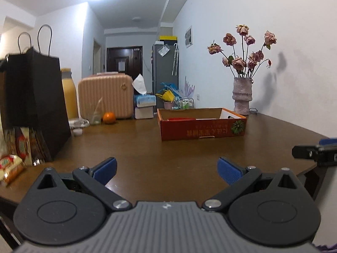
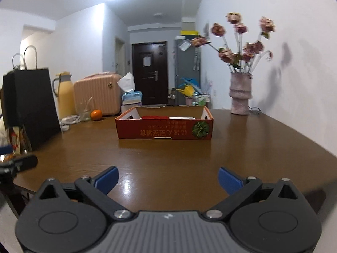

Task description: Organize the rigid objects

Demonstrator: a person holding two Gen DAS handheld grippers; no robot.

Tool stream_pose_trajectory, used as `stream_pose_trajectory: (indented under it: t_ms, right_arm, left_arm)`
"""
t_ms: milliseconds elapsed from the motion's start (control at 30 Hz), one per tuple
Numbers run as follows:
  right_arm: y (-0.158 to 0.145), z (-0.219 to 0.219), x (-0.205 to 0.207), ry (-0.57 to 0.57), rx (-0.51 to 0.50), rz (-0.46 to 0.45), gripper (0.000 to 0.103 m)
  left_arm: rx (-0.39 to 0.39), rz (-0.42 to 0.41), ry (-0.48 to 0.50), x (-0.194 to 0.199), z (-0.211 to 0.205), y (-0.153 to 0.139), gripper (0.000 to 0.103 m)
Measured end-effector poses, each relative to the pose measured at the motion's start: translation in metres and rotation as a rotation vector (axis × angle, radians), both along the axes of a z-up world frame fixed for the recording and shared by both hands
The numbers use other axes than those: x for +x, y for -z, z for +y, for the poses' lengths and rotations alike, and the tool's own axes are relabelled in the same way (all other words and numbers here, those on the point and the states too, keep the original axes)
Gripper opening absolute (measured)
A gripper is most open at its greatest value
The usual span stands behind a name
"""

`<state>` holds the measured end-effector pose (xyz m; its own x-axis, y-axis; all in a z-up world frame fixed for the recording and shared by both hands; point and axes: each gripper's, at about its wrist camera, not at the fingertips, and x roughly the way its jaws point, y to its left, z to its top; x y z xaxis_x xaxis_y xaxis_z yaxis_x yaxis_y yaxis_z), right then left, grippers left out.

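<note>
A shallow red cardboard box sits on the brown table, with a red item and a white item lying flat inside. My left gripper hovers over the table's near edge, open, with nothing between its blue pads. My right gripper is also open and empty, well short of the box. Each gripper shows at the edge of the other's view: the right gripper, the left gripper. An orange lies at the back left.
At the left stand a black paper bag, snack packets, a yellow flask, a pink case, a glass and tissue packs. A vase of roses is at the back right by the wall.
</note>
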<state>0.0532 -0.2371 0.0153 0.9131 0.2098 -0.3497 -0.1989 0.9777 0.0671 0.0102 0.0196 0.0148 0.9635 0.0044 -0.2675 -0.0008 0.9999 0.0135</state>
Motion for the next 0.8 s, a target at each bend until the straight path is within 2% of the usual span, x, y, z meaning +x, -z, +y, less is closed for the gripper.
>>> stream_pose_trajectory:
  t_ms: [67,200,800]
  right_arm:
    - [0.005,0.005,-0.010,0.010,0.002,0.004,0.103]
    - [0.005,0.013,-0.012,0.010,-0.023,-0.003,0.103]
    - [-0.003,0.012,-0.012,0.026,-0.030,-0.037,0.103]
  left_arm:
    - [0.016,0.006,0.037,0.005,-0.006,-0.002,0.103]
    - [0.007,-0.046,0.014,-0.001,-0.002,-0.006,0.103]
    - [0.013,-0.052,0.015,-0.001,-0.006,-0.008,0.103]
